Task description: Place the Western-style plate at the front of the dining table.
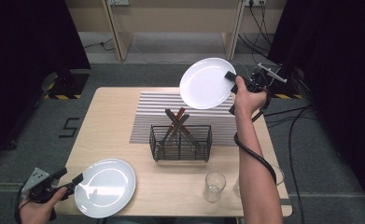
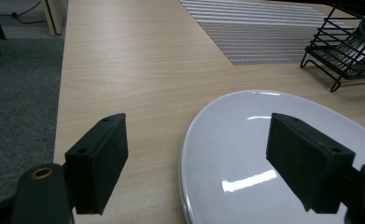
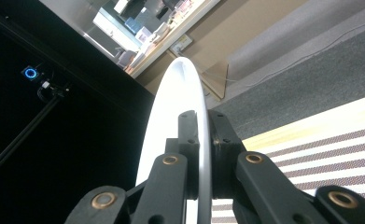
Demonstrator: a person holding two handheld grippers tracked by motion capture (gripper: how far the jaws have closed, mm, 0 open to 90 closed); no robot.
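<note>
A white plate (image 1: 204,84) is held up in the air above the striped mat (image 1: 147,112), tilted on edge, with my right gripper (image 1: 231,77) shut on its right rim. In the right gripper view the plate (image 3: 171,112) runs edge-on between the closed jaws of my right gripper (image 3: 200,163). A second white plate (image 1: 106,186) lies flat at the table's front left. My left gripper (image 1: 75,181) stands open at its left rim. In the left gripper view one jaw is over the plate (image 2: 264,158) and the other over bare table, my left gripper (image 2: 196,158) holding nothing.
A black wire rack (image 1: 181,142) with crossed utensils stands mid-table on the mat's front edge. A clear glass (image 1: 214,185) stands at the front right, with another glass partly hidden behind the right forearm (image 1: 257,158). The wooden table (image 1: 110,130) ends close to the left gripper.
</note>
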